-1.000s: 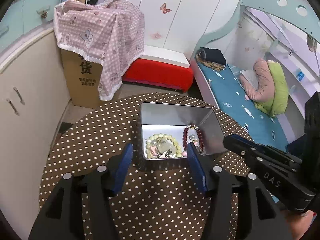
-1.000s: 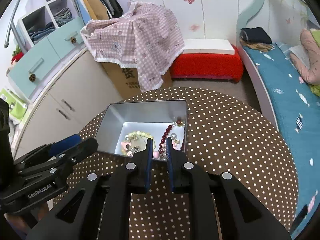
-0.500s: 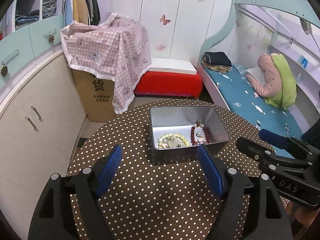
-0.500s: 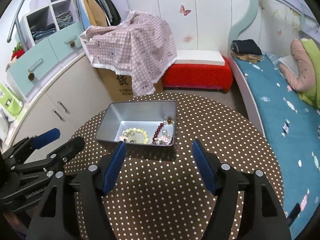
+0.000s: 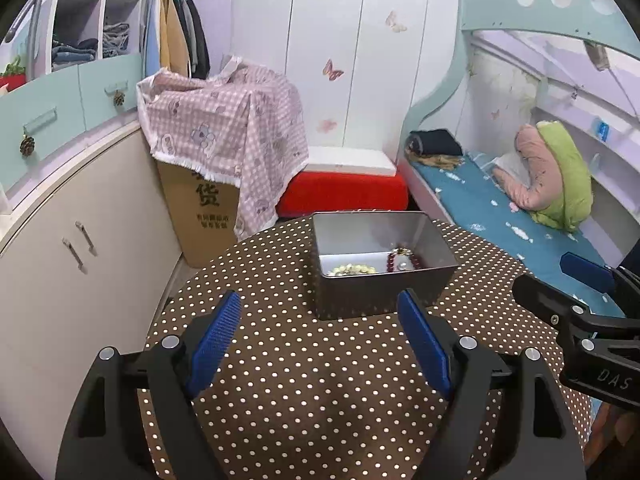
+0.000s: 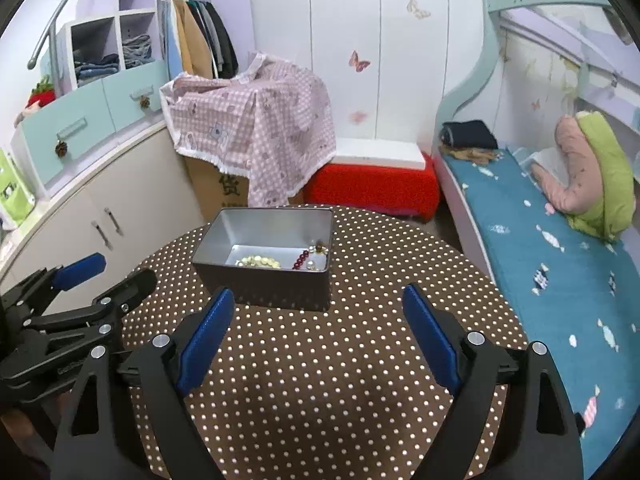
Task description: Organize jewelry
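Resting in tin [image 6: 264,284]: bead bracelets [image 6: 258,261], light, slippery; lift by strand | left gripper [image 5: 320,340] open, empty; right gripper [image 6: 316,332] opening, empty

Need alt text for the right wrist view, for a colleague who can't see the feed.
An open rectangular grey metal tin sits on a round table with a brown polka-dot cloth, holding a pale yellow bead bracelet and a dark red bead bracelet. The right hand-held gripper is in front of it, jaws opening and empty; the left hand-held gripper shows at left.
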Action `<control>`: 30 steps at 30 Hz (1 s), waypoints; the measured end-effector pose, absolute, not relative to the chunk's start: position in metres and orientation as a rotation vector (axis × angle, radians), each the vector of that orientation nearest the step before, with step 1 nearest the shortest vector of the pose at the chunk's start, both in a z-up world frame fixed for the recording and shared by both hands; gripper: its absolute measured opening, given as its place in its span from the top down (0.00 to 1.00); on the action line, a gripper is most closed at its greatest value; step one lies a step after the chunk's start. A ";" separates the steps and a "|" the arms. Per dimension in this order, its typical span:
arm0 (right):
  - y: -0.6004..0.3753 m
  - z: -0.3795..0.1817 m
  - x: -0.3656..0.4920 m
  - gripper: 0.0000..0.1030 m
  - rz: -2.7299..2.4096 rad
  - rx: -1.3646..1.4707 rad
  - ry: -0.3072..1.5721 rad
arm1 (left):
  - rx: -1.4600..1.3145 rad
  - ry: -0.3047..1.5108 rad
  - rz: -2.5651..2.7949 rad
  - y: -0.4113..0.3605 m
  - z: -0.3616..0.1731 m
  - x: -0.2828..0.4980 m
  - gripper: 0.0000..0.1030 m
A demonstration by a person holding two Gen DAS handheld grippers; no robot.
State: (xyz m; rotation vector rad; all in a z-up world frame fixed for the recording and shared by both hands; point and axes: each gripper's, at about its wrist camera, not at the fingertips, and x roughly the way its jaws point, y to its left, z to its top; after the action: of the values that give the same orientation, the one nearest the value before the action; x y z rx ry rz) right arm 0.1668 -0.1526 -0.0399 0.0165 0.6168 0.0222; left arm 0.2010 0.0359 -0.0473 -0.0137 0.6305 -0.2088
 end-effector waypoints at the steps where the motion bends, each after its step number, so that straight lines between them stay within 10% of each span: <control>1: -0.153 -0.040 0.162 0.19 0.017 0.016 0.606 | -0.018 0.621 -0.212 0.036 -0.048 0.198 0.24; 30: -0.144 -0.034 -0.006 0.13 -0.016 0.012 0.310 | 0.020 0.322 -0.166 0.028 -0.028 0.049 0.24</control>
State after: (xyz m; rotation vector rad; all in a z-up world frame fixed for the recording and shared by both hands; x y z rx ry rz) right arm -0.0063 -0.1437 -0.0340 0.0125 0.3099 -0.0155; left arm 0.0489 0.0279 -0.0278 0.0197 0.3216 -0.1657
